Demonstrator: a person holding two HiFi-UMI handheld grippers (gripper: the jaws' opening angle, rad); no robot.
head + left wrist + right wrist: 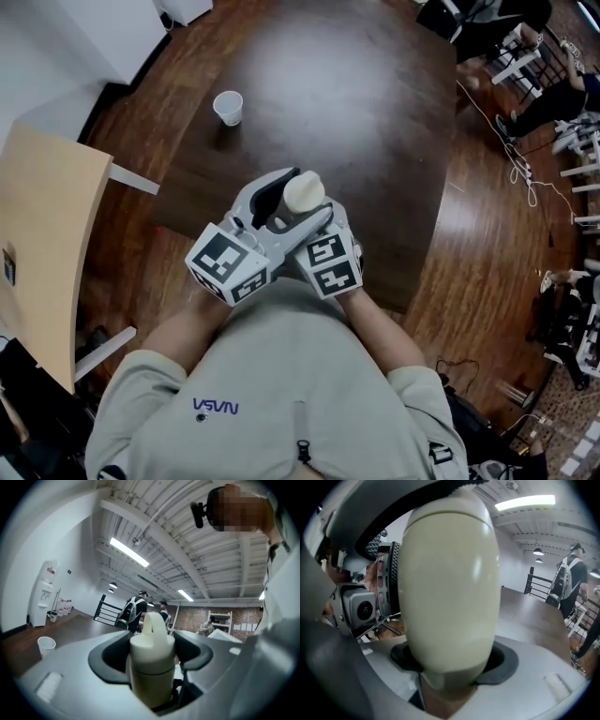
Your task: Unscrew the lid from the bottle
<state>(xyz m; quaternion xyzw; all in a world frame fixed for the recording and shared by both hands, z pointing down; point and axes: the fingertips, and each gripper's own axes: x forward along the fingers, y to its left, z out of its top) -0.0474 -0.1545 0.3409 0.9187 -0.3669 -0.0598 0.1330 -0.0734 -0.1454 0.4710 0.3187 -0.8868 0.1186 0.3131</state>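
Far out on the left of the dark wooden counter (356, 103), a white paper cup (228, 107) is standing upright. It is well apart from the work and not getting in anyone's way.

Closer in, the person is holding both tools up in front of the chest, above the near part of the counter. The left tool (286, 202) is reaching in from the left with its jaws standing wide and closing round the cream lid (151, 644). Its dark pads are pressing on either side of the lid, and the lid's loop handle is sticking up clear above them. The lid is sitting fully on the bottle, with the seam showing just below the pads, so the unscrewing looks to be only starting.

The bottle (450, 583) is hanging in the air between the two tools and is not resting on the counter. The right tool (454, 660) is also spread wide, gripping the bottle's smooth rounded body near the end away from the lid.

Several things could go wrong from here:
- The left pads are sitting very close to the seam. If they are catching the body as well as the lid, a twist would be turning the whole bottle and loosening nothing.
- The body is smooth and curved, so it could start spinning or sliding in the right tool under torque.
- With nothing under the bottle, a slip would be dropping it onto the counter or the person's lap.
- A lid breaking free suddenly could jerk the bottle sideways. Whether there is liquid inside to spill, I cannot tell.
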